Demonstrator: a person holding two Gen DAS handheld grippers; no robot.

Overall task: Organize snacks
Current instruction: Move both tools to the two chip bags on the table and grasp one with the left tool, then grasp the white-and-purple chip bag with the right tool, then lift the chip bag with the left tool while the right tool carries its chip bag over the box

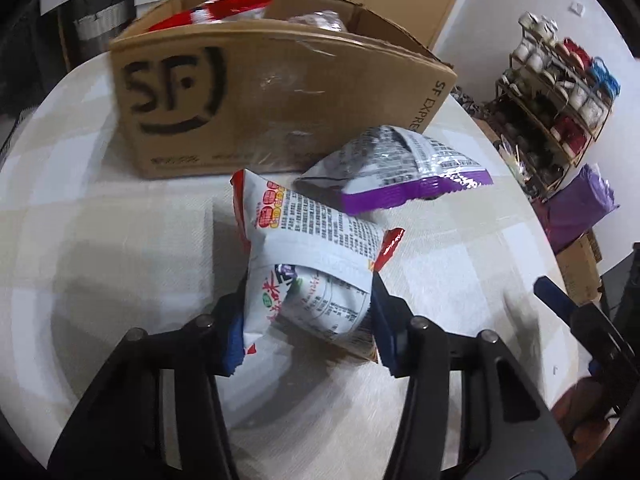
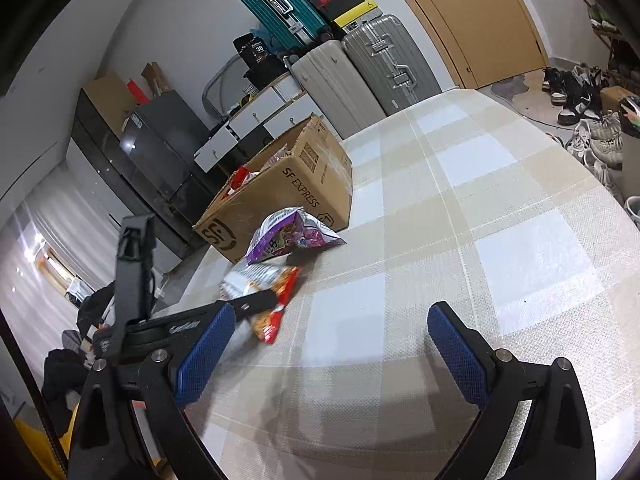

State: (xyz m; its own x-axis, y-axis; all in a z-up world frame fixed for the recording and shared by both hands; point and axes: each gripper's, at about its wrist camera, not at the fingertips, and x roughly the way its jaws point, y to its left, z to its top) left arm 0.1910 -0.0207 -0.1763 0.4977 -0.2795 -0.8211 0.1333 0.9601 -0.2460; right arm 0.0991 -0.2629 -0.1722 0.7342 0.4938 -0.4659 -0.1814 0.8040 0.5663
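Note:
My left gripper (image 1: 308, 316) is shut on a white and red snack bag (image 1: 308, 248), gripping its near end just above the table. A purple and white snack bag (image 1: 400, 168) lies beyond it, against the open cardboard box (image 1: 260, 96), which holds more snack bags. In the right wrist view my right gripper (image 2: 332, 344) is open and empty over the tablecloth; the left gripper (image 2: 224, 316) holds the red bag (image 2: 272, 312) to its left, with the purple bag (image 2: 292, 236) and the box (image 2: 288, 196) behind.
The table has a beige checked cloth (image 2: 460, 220). A shoe rack (image 1: 556, 108) and a purple bag (image 1: 580, 204) stand off the table's right. Suitcases (image 2: 360, 64) and a dark cabinet (image 2: 160, 148) stand behind the box.

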